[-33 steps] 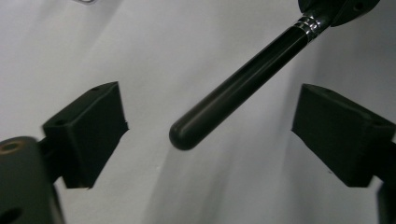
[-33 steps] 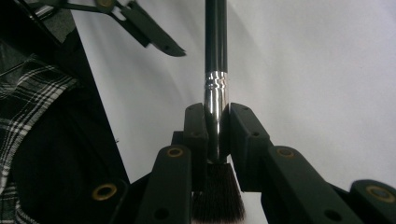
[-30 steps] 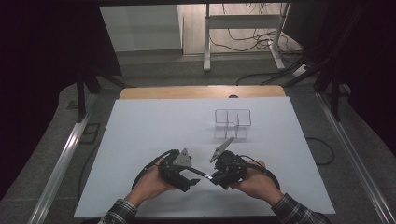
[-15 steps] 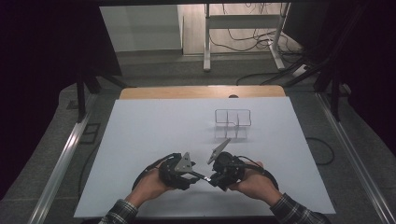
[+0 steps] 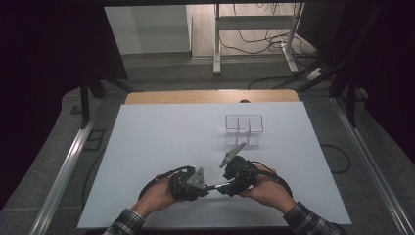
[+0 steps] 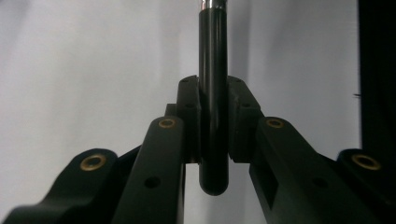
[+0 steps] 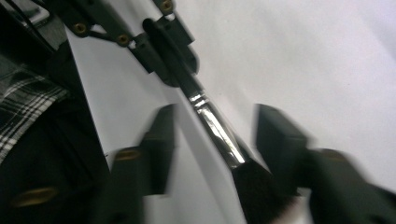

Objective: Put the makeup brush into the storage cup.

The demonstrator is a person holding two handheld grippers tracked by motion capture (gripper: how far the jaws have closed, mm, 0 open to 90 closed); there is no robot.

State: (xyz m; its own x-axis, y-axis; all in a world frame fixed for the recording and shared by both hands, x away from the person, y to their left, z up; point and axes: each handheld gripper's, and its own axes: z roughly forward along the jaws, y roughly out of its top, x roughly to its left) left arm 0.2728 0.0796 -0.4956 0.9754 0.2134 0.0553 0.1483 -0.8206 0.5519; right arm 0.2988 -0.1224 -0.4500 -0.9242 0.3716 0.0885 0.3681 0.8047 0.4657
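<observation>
A: What's the biggest thing here?

B: The white tabletop (image 5: 161, 147), with a person's forearms in plaid sleeves (image 5: 125, 224) coming in at its near edge. Far back on it stands a clear rack (image 5: 243, 123) of small compartments, well apart from the hands.

A: And the hands?

B: Close together near the front edge, each with a claw. The left claw (image 6: 213, 133) has just been closing, and in the left gripper view its two pads are now clamped on the black handle of a brush (image 6: 213, 93), the rounded handle end poking out below the pads.

A: The right claw?

B: The right claw (image 7: 215, 140) has just been opening. In the right gripper view its jaws are blurred and stand apart on either side of the brush's silver ferrule (image 7: 217, 128), not pressing on it; the dark bristles sit low between them.

A: So where's the brush?

B: Bridging the two claws just above the tabletop, gripped at its handle end by the left one. From above it's a thin dark line between them.
</observation>
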